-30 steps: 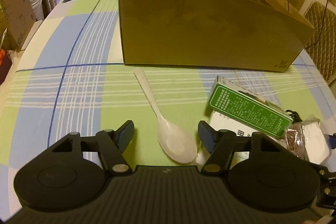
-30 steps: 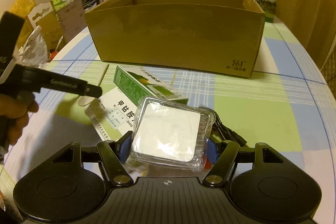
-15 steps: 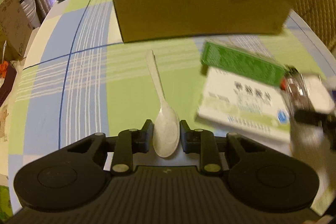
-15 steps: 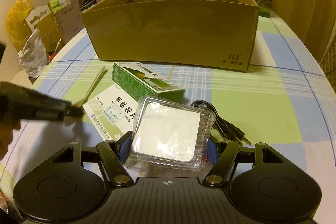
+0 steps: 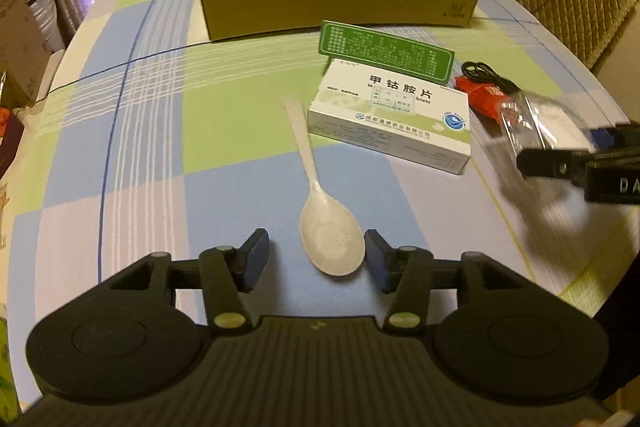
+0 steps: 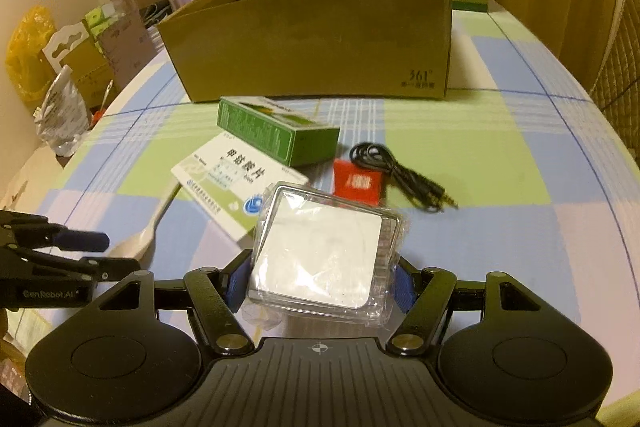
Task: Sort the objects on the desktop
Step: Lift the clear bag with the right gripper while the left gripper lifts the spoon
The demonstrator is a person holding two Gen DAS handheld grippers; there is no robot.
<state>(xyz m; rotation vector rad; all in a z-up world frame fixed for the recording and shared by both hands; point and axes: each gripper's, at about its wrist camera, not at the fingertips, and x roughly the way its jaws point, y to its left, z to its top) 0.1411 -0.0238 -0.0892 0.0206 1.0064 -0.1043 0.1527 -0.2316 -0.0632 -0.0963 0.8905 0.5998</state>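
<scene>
Released, spoon (image 5: 330, 227) lies between spread left tool (image 5: 315, 257) fingers (bowl nearest).

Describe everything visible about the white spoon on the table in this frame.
The white spoon looks like matte, faintly speckled plastic, with an oval bowl and a flat, slim handle. It lies flat on the checked tablecloth, bowl up and toward the camera, handle pointing at the white medicine box without clearly touching it. Its bowl sits between the open fingers of the left gripper, nearer the right-hand finger; contact there is unclear.
</scene>
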